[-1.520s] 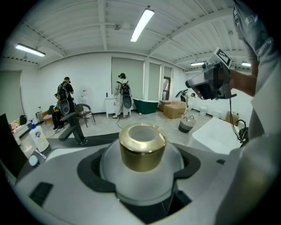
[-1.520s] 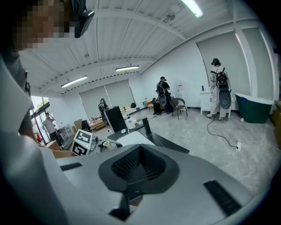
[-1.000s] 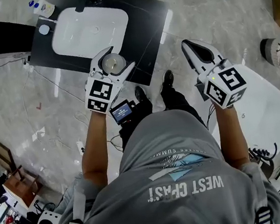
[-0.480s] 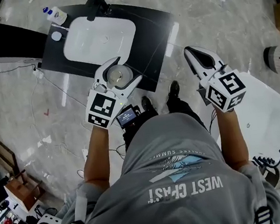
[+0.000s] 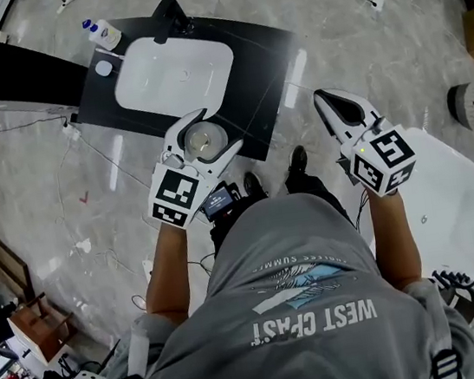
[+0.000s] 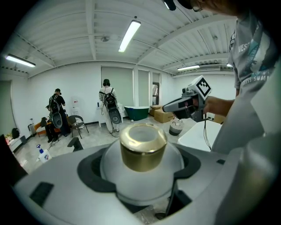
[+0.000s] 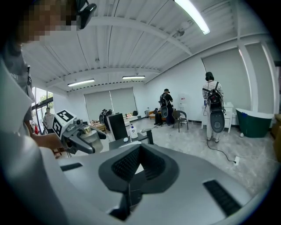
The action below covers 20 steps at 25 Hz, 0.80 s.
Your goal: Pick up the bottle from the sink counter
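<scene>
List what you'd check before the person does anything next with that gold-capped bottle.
1. Grip: ok. The left gripper has its jaws closed on the frosted body of the bottle, below the gold cap.
2. Cap on: ok. It sits on the neck, pointing up.
3. Bottle off the sink counter: ok. The right gripper view shows it held in the air beside the counter.
4. Right gripper free to help: ok. Its jaws are together with nothing between them.
5. Bystanders: ok. They stand across the room, away from both grippers.
6. Liquid inside the bottle: cannot tell through the frosted wall.
</scene>
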### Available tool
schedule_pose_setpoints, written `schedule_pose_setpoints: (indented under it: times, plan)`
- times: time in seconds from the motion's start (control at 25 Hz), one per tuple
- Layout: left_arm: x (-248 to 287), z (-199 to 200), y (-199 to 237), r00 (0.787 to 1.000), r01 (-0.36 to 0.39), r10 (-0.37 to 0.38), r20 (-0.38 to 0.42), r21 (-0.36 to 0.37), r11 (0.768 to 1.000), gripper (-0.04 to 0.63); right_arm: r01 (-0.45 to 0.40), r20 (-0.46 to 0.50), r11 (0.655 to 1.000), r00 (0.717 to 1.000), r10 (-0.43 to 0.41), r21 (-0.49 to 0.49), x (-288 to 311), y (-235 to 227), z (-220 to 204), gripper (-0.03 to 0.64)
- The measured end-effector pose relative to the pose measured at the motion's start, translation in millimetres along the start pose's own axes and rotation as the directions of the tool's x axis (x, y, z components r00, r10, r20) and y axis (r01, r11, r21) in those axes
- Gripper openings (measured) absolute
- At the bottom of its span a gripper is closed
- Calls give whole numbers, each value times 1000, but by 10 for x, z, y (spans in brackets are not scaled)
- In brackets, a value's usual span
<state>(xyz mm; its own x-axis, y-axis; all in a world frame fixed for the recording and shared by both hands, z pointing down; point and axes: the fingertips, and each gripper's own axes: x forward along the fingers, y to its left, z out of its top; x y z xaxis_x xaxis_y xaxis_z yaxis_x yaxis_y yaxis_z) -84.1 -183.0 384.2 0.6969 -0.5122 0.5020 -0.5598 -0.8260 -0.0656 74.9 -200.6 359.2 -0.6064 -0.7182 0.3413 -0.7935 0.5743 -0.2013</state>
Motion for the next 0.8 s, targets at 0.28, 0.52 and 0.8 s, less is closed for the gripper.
schedule_pose_setpoints:
  times: [0.28, 0.52, 0.8]
  plan:
    - [-31, 34, -37, 1000, 1, -1, 6, 10, 1000, 336, 5, 9, 1000, 1000, -5, 2, -66, 14, 32, -5]
    - [-13, 2, -25, 1000, 1, -1, 4, 6, 1000, 336, 12, 8, 1000, 1000, -12, 7, -78, 5, 16, -5]
    - [20, -35, 28, 1000, 5, -6, -6, -9, 1000, 336, 11, 1, 1000, 1000, -11, 7, -43, 1, 63, -5]
